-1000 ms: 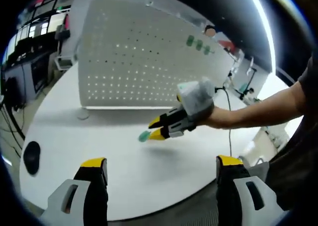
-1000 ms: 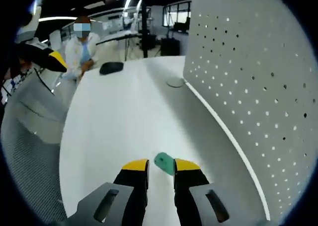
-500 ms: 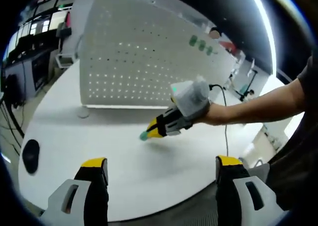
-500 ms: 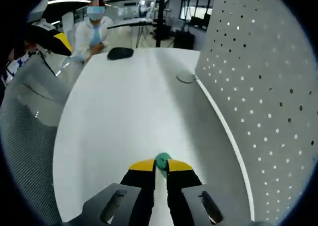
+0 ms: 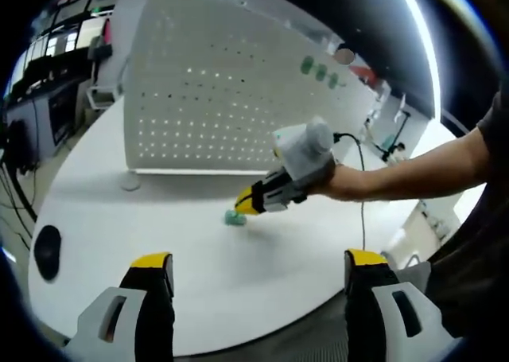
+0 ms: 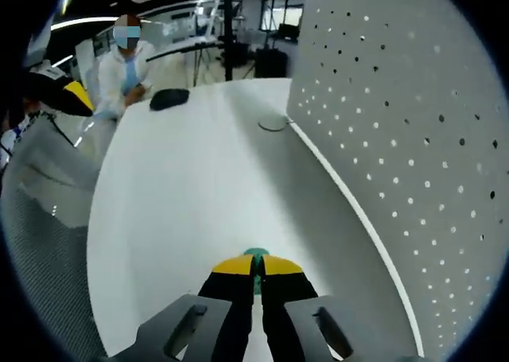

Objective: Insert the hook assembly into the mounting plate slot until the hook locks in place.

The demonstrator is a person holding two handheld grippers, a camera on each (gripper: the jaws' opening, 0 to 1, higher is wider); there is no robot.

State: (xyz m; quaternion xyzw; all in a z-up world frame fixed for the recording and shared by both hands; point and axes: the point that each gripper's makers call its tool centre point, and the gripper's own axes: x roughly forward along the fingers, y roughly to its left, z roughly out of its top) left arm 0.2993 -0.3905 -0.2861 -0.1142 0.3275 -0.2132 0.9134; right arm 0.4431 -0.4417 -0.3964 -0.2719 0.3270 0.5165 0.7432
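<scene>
The right gripper (image 6: 254, 268) has its yellow-tipped jaws drawn together on a small green plastic hook piece (image 6: 256, 255), of which a sliver of green shows between and just past the tips. In the left gripper view the same right gripper (image 5: 242, 207) reaches in from the right on a person's bare forearm (image 5: 402, 179), and the green piece (image 5: 234, 217) sits at its jaw tips, just above the white round tabletop (image 5: 199, 251); whether it touches the table cannot be told.

The left gripper (image 5: 258, 270) hangs near the table edge with its jaws spread wide and nothing between them.

Beyond the right gripper's tips stands the white perforated mounting plate (image 5: 199, 91), upright on the table, carrying three green hooks (image 5: 320, 72) near its upper far corner. A dark oval object (image 5: 46, 251) lies on the table, well to the left of the left gripper.
</scene>
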